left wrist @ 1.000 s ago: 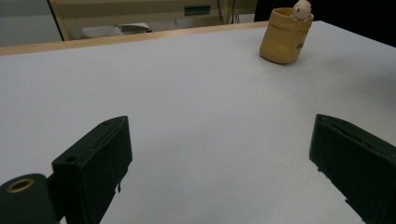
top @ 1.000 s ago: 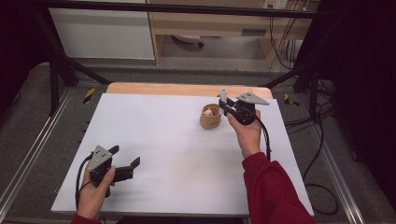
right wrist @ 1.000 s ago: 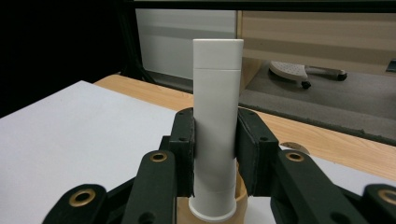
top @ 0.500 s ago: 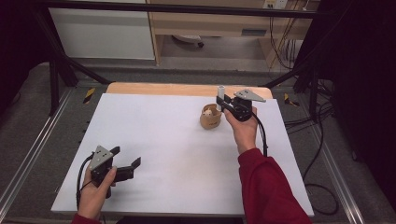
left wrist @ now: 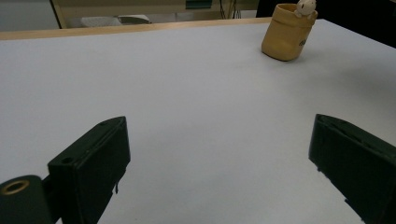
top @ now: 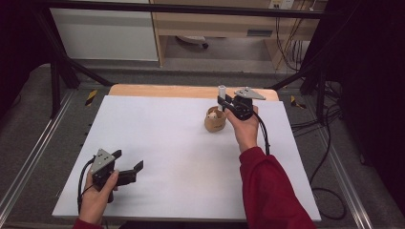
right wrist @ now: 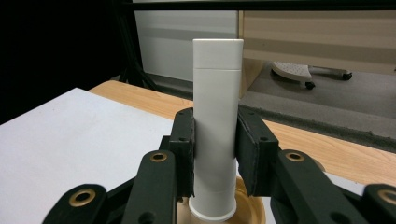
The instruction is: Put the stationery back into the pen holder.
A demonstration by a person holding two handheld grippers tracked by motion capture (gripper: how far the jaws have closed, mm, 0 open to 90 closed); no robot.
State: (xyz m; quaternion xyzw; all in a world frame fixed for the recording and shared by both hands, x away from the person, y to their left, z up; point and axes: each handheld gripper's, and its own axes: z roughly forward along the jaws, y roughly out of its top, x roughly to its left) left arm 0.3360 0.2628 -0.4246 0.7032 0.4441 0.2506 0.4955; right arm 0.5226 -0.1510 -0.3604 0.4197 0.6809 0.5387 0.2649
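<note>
A white sheet covers the bench [top: 157, 143], leaving a strip of bare wood along the far edge; most of the sheet is open room, from the left edge across the middle to the near edge. Two grippers are in view, one tan cup and one white tube.

The right gripper [top: 222, 102] is at the far right part of the sheet, its jaws closed on the white tube [right wrist: 217, 126], a plain upright cylinder with a faint seam below its top. In the right gripper view the tube's lower end sits over the mouth of the tan cup [top: 215, 120]; whether it touches the cup cannot be told. The cup stands well in from the right edge, with a small pale thing at its rim.

The left gripper [top: 128, 164] rests low at the near left corner, jaws spread wide with nothing between them.
</note>
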